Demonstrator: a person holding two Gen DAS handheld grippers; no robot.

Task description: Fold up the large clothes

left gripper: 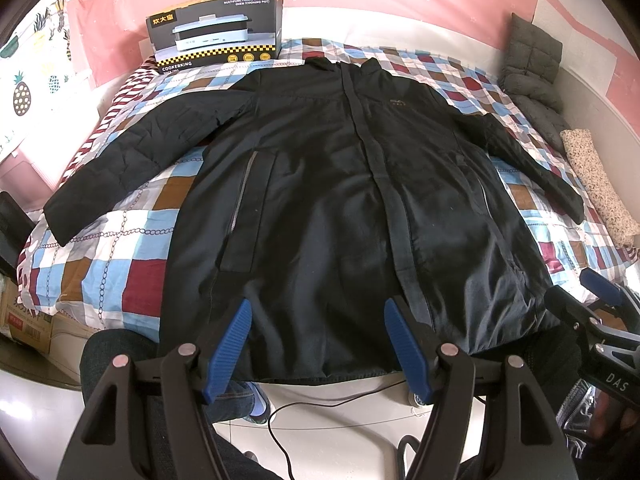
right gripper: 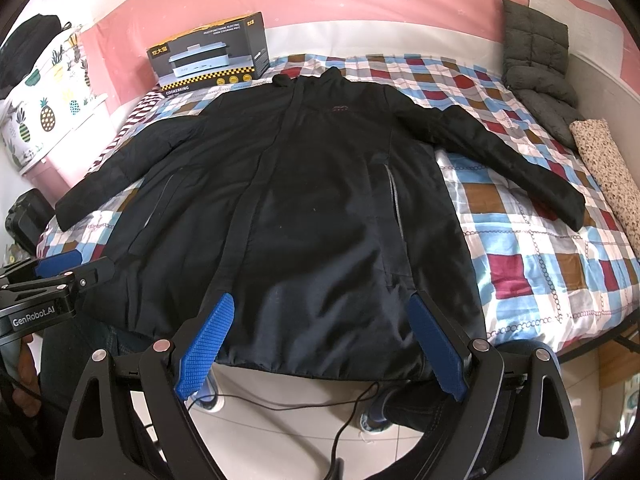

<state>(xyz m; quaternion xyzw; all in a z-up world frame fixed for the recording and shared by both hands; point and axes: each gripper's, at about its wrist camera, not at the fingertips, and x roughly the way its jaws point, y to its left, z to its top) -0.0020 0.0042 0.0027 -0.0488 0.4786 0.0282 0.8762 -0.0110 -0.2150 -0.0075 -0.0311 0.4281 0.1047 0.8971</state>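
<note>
Black coat (left gripper: 340, 184) lay flat, front up, spread across the bed (left gripper: 132, 248). Collar pointed toward far edge, hem draped over near edge. Both sleeves out to the sides, cuffs near the L and R edges of the plaid bedspread. Front placket closed; grey pocket zips visible either side.

L gripper (left gripper: 320, 344) hung above hem, jaws wide, nothing between the blue pads, not touching fabric. R gripper (right gripper: 320, 340) likewise over hem, jaws wide, empty. Each showed at the edge of the other's view.

Cooker box (left gripper: 218, 32) stood at far L corner of bed, just beyond the collar. Grey quilted cushion (right gripper: 536, 60) at far R corner, floral fabric roll (right gripper: 608, 168) along R edge beside it. Pineapple-print cloth (right gripper: 44, 92) off L side. Pink wall behind. Black cable (right gripper: 304, 404) on the floor below hem, person's shoes beside it.
</note>
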